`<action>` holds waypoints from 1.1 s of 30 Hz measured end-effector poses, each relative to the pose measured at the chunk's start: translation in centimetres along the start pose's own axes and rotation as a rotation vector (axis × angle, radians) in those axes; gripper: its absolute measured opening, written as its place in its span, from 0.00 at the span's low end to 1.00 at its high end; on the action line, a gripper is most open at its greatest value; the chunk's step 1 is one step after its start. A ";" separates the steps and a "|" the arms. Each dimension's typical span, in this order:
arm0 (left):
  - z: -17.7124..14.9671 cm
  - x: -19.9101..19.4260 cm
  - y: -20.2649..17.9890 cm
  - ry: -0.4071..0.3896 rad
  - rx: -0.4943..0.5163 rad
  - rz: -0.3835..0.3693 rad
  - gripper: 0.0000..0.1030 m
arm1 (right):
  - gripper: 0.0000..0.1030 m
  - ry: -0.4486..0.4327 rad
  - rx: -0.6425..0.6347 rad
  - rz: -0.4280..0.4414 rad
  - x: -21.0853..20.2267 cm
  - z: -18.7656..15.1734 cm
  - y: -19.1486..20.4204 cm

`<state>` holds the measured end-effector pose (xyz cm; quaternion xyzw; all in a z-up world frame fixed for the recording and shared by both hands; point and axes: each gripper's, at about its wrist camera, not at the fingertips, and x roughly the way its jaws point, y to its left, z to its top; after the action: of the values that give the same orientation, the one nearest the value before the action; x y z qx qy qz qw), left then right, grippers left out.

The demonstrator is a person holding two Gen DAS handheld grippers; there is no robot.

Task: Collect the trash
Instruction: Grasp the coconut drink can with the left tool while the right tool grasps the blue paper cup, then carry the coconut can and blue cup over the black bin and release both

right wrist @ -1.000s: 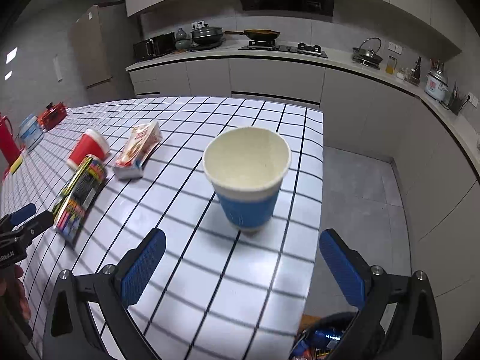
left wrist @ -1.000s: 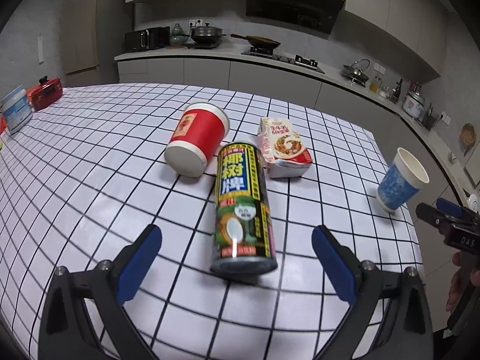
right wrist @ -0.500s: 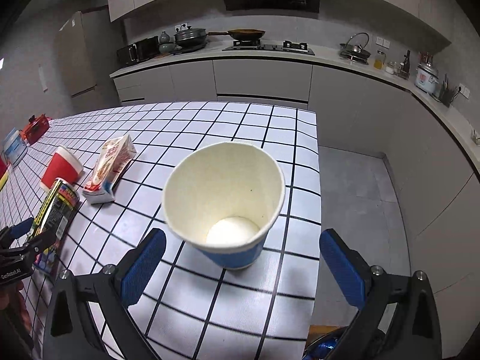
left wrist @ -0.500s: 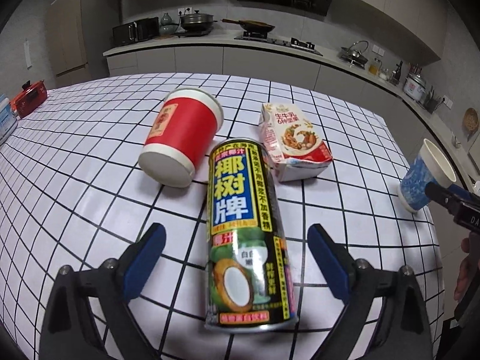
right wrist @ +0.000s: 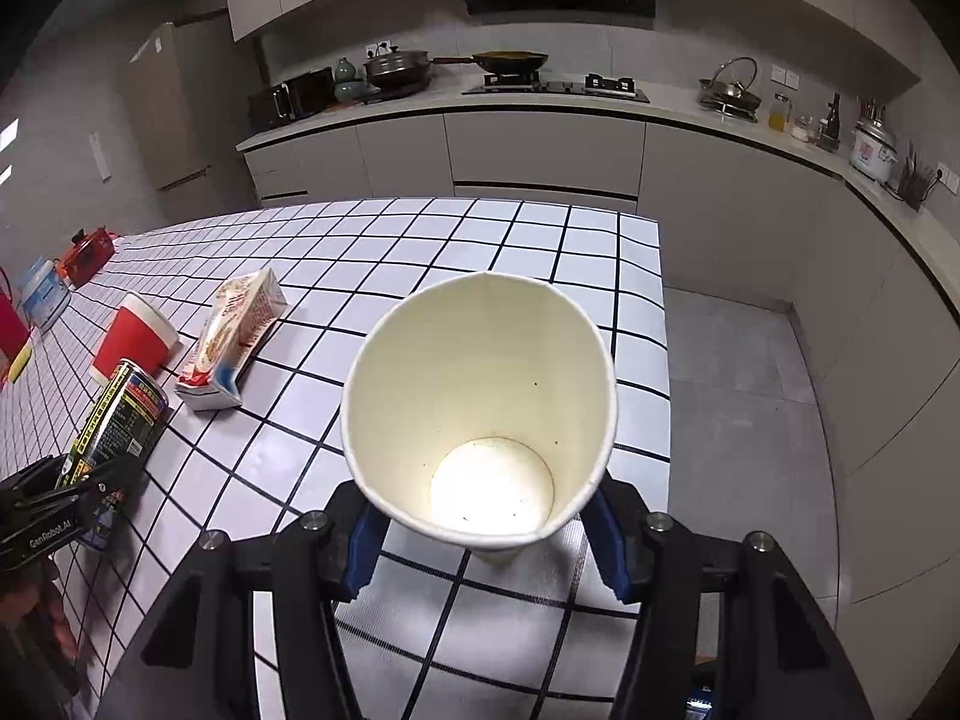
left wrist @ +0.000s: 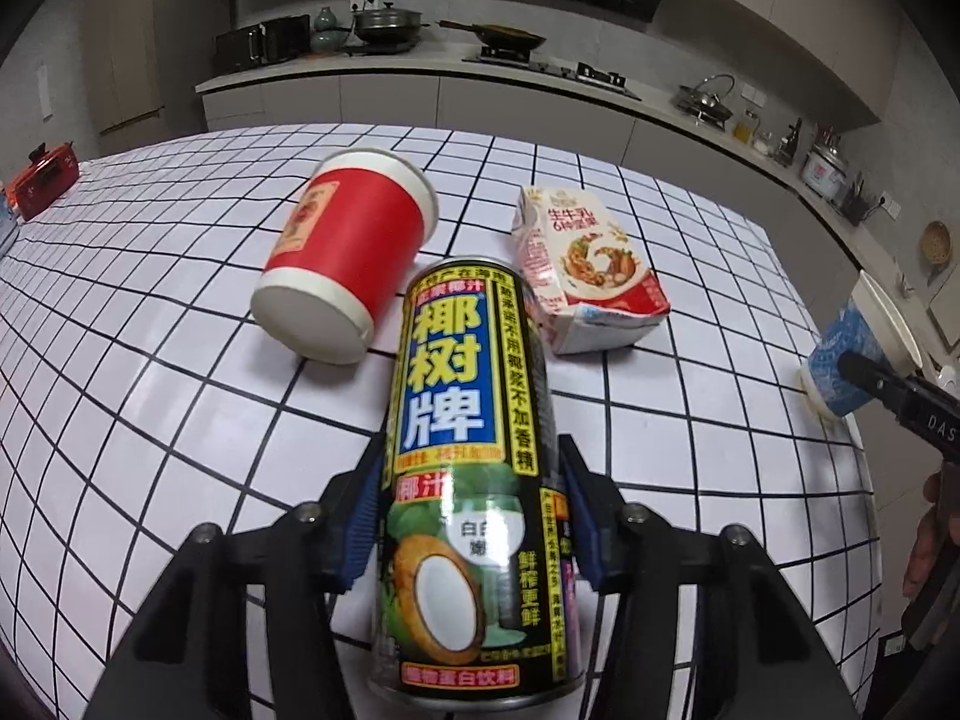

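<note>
Ahead of the jaws, beyond the white gridded table [right wrist: 420,234], stand grey cabinets [right wrist: 540,150], a worktop with a hob [right wrist: 555,87], and right, a grey floor [right wrist: 738,372].

A bench [right wrist: 606,252] in white tiles with black grout fills the foreground. At its nine o'clock edge stands a small red pot [left wrist: 45,180], with a pale lidded tub [right wrist: 43,295] just beside it. Along the far counter [right wrist: 540,102] at twelve o'clock sit a lidded pan [right wrist: 399,67], a wok [right wrist: 513,62] and, toward two o'clock, a rice cooker [right wrist: 873,149].
</note>
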<state>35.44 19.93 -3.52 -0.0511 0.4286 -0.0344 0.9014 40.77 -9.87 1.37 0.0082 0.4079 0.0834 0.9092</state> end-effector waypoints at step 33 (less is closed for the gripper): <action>-6.5 -8.8 -19.5 -0.072 0.186 -0.234 0.53 | 0.58 -0.063 0.112 -0.082 -16.8 -11.3 -14.4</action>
<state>24.55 1.06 1.55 -0.0181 0.3820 -0.1772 0.9068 23.44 -27.35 5.08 0.0448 0.3830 0.0227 0.9224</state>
